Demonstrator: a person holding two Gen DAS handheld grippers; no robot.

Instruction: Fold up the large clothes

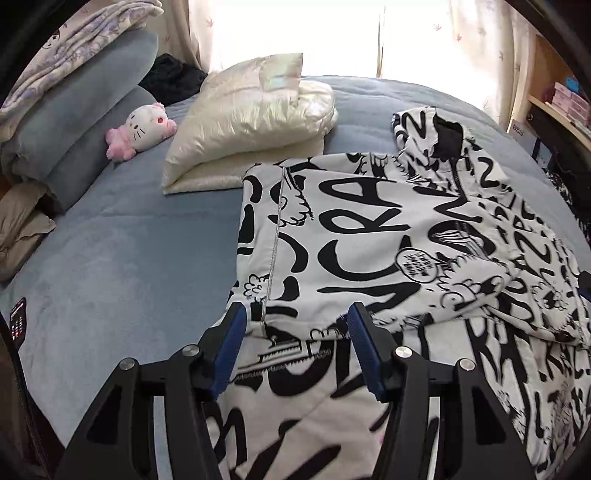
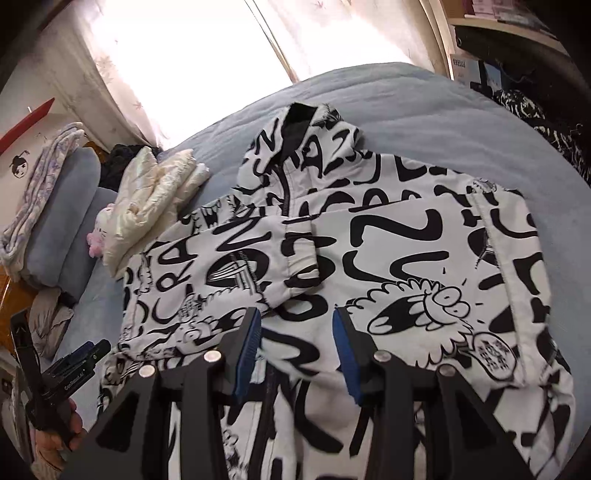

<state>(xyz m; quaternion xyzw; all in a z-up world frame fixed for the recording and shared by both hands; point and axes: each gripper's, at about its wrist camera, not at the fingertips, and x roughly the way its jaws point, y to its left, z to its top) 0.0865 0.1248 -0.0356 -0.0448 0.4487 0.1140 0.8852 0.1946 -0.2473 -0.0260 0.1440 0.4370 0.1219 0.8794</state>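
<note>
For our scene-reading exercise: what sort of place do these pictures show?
Most likely a bedroom: a blue bed cover under the printed jacket, rolled bedding with a plush toy, and curtains behind.

A matt printed cloth jacket (image 1: 388, 236) is laid on a soft, fleecy blue bedcover (image 1: 122, 258); a glossy, satin-like cream jacket (image 1: 251, 122) is seen beside it.

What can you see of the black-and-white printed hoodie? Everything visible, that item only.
The hoodie is white, matte-looking fabric covered in black graffiti lettering and cartoon figures. It lies front up on the blue bed cover, hood with dark lining toward the window, a dark zip down the centre. Both sleeves are folded across the chest. Its upper left edge meets the folded cream jacket. Both tools hang over its lower half, jaws apart, gripping nothing.
</note>
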